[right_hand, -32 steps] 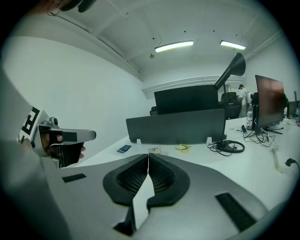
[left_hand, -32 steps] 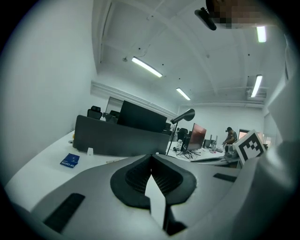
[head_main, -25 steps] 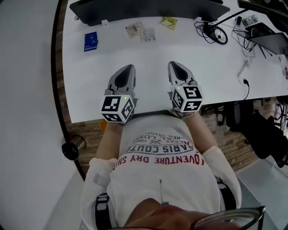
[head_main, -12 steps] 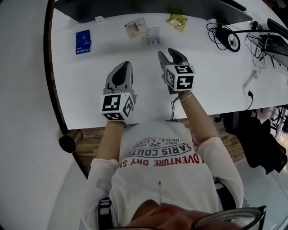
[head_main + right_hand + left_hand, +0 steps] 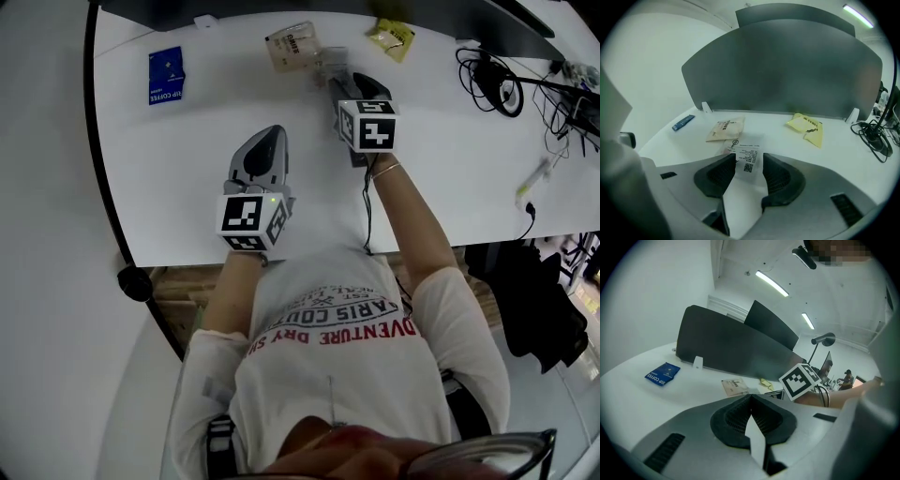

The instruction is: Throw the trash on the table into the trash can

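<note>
My right gripper (image 5: 347, 86) stands open, its jaws just widened. The tips sit on either side of the near end of the printed slip (image 5: 748, 154) and do not press it yet. The slip lies flat on the table (image 5: 187, 187), straight ahead, with its long axis running away from me. My left gripper (image 5: 750, 405) hangs nearer me, closed and empty.

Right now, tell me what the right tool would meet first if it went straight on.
Most likely the white printed receipt on the table, just ahead of the right tool. Its jaws have just been opening, with the receipt showing in the gap, ungripped. Depth is uncertain.
</note>
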`<state>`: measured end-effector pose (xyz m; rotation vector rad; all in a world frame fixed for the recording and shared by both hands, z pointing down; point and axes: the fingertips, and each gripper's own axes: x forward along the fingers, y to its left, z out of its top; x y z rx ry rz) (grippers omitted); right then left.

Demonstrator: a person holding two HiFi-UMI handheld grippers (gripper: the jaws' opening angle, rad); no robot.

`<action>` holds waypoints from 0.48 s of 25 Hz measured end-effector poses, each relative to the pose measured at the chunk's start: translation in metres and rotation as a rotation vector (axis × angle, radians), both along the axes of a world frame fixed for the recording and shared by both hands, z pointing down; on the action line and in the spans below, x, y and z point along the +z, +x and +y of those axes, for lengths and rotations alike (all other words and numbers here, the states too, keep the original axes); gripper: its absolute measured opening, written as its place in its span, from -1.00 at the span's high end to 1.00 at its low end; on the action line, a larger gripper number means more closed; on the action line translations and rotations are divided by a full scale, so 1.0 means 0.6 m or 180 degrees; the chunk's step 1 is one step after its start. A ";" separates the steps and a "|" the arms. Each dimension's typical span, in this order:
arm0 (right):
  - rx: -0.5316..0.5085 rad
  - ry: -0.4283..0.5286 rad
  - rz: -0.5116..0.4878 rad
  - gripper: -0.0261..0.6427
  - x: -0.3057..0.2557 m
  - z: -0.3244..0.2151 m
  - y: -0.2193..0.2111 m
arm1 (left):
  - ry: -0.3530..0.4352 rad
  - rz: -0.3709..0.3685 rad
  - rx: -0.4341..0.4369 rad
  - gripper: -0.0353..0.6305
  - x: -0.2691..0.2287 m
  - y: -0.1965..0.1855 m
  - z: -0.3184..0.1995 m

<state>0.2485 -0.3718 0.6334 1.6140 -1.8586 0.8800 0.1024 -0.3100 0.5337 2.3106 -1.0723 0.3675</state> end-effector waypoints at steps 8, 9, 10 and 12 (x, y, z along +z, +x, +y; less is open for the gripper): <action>-0.0094 -0.0070 0.0162 0.59 0.016 0.000 -0.007 | -0.0056 0.0008 0.0030 0.82 0.012 -0.007 0.016; -0.0077 -0.0068 0.0139 0.64 0.016 0.002 -0.007 | -0.0059 0.0011 0.0026 0.82 0.012 -0.009 0.018; -0.0053 -0.0076 0.0118 0.70 0.017 0.005 -0.006 | -0.0062 0.0017 0.0025 0.82 0.011 -0.011 0.020; 0.0008 -0.0114 0.0081 0.74 0.018 0.014 -0.002 | -0.0063 0.0036 0.0035 0.82 0.010 -0.014 0.025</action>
